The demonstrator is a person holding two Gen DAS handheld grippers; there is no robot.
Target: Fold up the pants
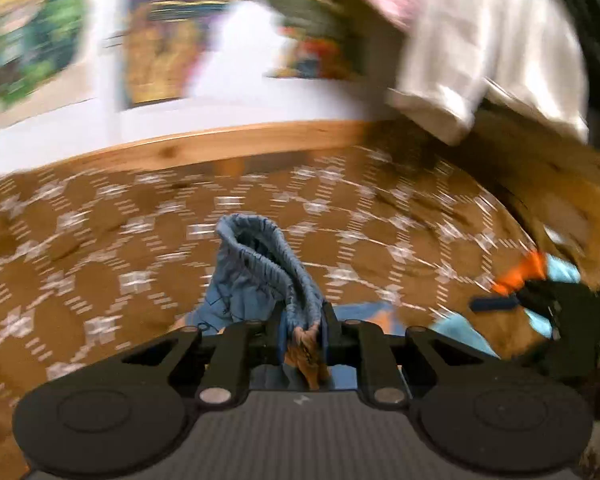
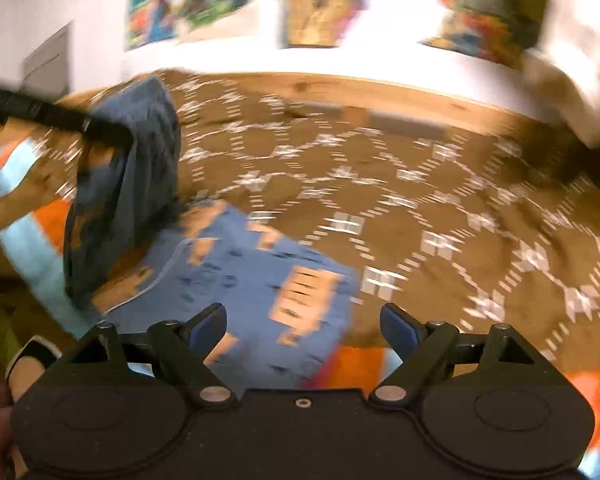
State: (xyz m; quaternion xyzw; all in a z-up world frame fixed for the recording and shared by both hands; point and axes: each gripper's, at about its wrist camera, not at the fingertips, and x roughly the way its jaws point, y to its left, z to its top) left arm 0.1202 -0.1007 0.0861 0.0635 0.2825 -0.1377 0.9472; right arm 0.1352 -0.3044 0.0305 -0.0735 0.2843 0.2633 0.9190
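The pants are small, blue with orange patches. In the left wrist view my left gripper (image 1: pixel 303 334) is shut on their gathered elastic waistband (image 1: pixel 266 268), which stands up bunched above the jaws. In the right wrist view the pants (image 2: pixel 260 264) lie partly spread on the brown patterned bedspread (image 2: pixel 440 216), and one part (image 2: pixel 136 168) hangs lifted from the left gripper (image 2: pixel 112 136) at the upper left. My right gripper (image 2: pixel 303 326) is open and empty just above the spread part. Both views are motion-blurred.
A wooden bed rail (image 1: pixel 228 148) runs along the far edge of the bedspread, with a white wall and colourful posters (image 2: pixel 332 12) behind. A person's white sleeve (image 1: pixel 488 52) shows at the upper right. Orange and light-blue fabric (image 2: pixel 32 236) lies at the left.
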